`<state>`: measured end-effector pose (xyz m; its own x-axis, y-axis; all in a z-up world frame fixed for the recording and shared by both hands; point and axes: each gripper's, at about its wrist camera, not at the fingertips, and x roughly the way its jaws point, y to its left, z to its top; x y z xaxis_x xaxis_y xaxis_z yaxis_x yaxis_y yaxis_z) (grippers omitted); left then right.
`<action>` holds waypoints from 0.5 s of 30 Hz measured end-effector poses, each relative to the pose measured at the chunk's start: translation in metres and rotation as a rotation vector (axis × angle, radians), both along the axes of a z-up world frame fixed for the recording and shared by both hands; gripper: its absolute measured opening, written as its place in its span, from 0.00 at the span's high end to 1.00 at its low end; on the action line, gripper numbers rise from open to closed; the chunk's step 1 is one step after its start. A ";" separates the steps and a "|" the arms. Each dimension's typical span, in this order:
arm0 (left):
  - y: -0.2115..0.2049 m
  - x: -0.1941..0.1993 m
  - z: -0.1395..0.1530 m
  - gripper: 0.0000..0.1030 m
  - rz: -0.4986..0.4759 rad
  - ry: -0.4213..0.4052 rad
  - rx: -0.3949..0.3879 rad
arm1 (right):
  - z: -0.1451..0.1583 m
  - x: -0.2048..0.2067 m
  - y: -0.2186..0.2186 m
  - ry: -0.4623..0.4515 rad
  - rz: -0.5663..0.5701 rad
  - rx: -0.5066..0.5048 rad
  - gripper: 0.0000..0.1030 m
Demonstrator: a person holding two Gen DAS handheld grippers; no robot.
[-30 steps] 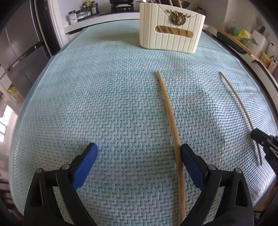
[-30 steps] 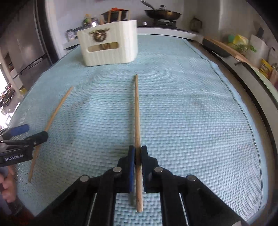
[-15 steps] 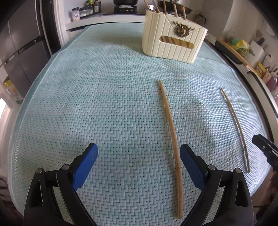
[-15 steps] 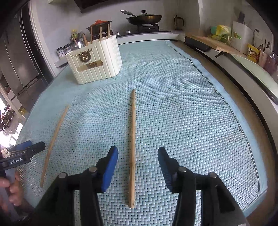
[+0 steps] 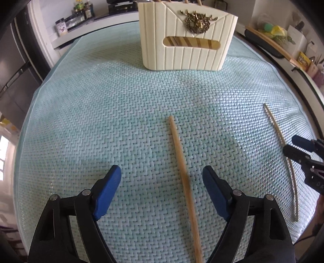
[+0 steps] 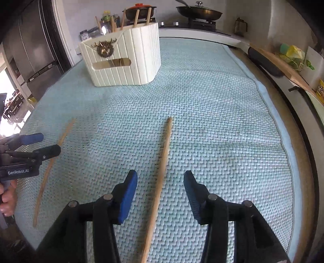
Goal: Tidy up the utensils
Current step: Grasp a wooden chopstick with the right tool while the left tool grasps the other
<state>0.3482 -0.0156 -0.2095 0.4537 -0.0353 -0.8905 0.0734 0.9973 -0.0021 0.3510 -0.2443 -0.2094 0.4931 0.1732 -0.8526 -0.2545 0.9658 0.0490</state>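
Note:
Two wooden chopsticks lie apart on the pale green woven mat (image 5: 101, 105). My left gripper (image 5: 162, 180) is open and straddles the left chopstick (image 5: 182, 168), which runs between its blue pads. My right gripper (image 6: 161, 186) is open and straddles the right chopstick (image 6: 162, 161). The right chopstick also shows in the left wrist view (image 5: 283, 149), and the left chopstick in the right wrist view (image 6: 50, 163). A cream ribbed utensil holder (image 5: 186, 40) stands at the far end of the mat; several sticks poke out of its top (image 6: 137, 16).
A dark refrigerator (image 6: 32, 50) stands at the left. A stove with a pan (image 6: 200, 13) is behind the mat. A counter with a wooden board (image 6: 283, 66) and packets runs along the right edge.
My right gripper opened and let go of the right chopstick, which now lies on the mat. Both grippers moved forward toward the holder. The left chopstick now sits between the left pads.

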 end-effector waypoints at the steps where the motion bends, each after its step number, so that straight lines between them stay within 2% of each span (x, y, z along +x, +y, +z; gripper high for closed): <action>1: -0.001 0.003 -0.003 0.22 -0.001 0.006 0.001 | -0.004 0.007 0.003 0.002 0.007 -0.004 0.53; 4: -0.003 0.013 -0.002 0.25 -0.006 -0.004 0.002 | -0.009 0.030 0.011 -0.019 0.009 -0.044 0.60; 6: -0.003 0.021 -0.001 0.32 -0.004 -0.005 0.011 | -0.008 0.046 0.013 -0.020 0.004 -0.048 0.73; 7: -0.003 0.024 0.000 0.39 -0.007 -0.002 0.003 | -0.008 0.055 0.013 -0.008 -0.001 -0.044 0.87; 8: -0.002 0.028 0.002 0.44 -0.009 -0.001 -0.003 | -0.007 0.063 0.013 -0.001 -0.005 -0.038 0.93; 10: -0.004 0.032 0.004 0.75 -0.022 -0.002 0.003 | -0.006 0.075 0.011 0.013 -0.006 -0.011 0.94; 12: -0.004 0.036 0.006 0.94 -0.038 0.004 -0.012 | -0.004 0.084 0.008 0.025 -0.018 0.017 0.94; 15: 0.002 0.040 0.015 0.96 -0.033 -0.018 -0.063 | 0.006 0.088 0.001 0.009 -0.037 0.073 0.94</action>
